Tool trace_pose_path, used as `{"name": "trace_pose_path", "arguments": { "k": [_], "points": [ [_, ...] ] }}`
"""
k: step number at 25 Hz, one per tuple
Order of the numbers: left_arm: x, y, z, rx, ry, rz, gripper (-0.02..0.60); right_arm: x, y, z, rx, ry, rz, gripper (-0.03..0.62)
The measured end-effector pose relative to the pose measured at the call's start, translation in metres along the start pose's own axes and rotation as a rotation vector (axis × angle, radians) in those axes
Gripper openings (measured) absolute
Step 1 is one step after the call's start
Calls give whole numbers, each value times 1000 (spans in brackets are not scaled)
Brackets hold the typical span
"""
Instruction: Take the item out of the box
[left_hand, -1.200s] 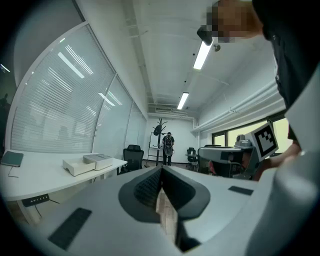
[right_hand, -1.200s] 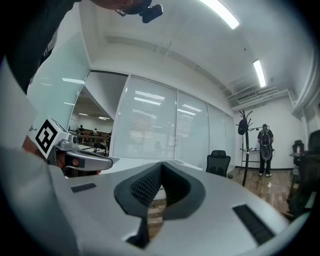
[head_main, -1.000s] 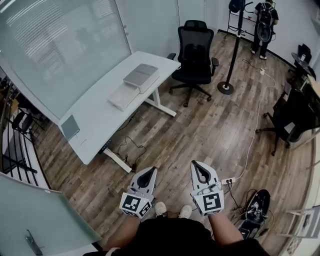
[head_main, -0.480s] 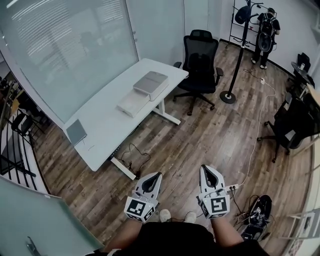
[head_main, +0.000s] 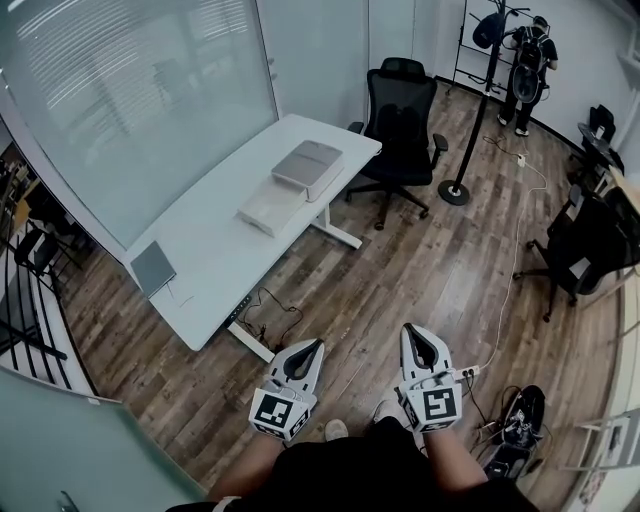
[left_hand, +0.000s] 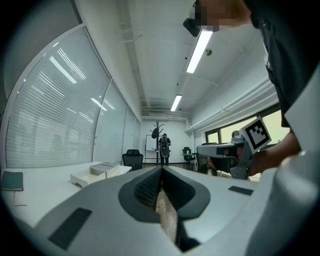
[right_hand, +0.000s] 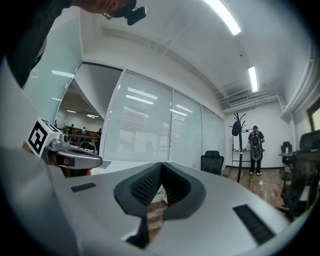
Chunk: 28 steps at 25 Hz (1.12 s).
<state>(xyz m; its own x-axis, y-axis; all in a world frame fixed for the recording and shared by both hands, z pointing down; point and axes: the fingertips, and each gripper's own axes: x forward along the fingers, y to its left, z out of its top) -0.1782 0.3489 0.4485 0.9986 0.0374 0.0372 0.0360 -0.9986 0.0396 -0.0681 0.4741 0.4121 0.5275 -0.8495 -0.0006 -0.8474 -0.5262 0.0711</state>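
The left gripper (head_main: 313, 346) and the right gripper (head_main: 411, 332) are both held low in front of the person's body, side by side but apart, above the wooden floor (head_main: 420, 265). In each gripper's own view the 2 jaws stand fully together, the dark pads meeting at the tip, and nothing is between them. Both grippers are empty and point forward, away from the person. Under them, 1 light shoe (head_main: 337, 430) of the person shows on the floor.

The box (head_main: 309, 167) is well apart from both grippers. It is grey and lies on the far end of a white desk (head_main: 215, 245), close to the desk's corner. Its top looks closed, and I cannot see any item inside it. Just beside it, on the nearer side, lies a flat white box (head_main: 267, 209); the 2 seem to touch. At the near end of the desk there is a thin grey pad (head_main: 153, 268).

Behind the desk's far corner stands a black office chair (head_main: 401, 115), and to its right a black coat stand (head_main: 472, 105). A white cable (head_main: 508, 270) runs along the floor. Another person (head_main: 527, 68) stands at the far wall.
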Motion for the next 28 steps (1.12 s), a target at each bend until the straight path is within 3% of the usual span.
{"name": "trace_pose_path", "arguments": {
  "k": [13,18,22,28],
  "points": [
    [48,26,-14,-46,36,-16,11,51,-31,-20,26,23,16,6],
    [84,37,-8,-29,43,5,11,77,-71,-23,33,37,13,6],
    [111,45,-4,-28,40,20,11,97,-109,-26,-29,40,1,6],
    [147,54,-1,-16,52,63,11,132,-138,-15,-7,12,64,6]
  ]
}}
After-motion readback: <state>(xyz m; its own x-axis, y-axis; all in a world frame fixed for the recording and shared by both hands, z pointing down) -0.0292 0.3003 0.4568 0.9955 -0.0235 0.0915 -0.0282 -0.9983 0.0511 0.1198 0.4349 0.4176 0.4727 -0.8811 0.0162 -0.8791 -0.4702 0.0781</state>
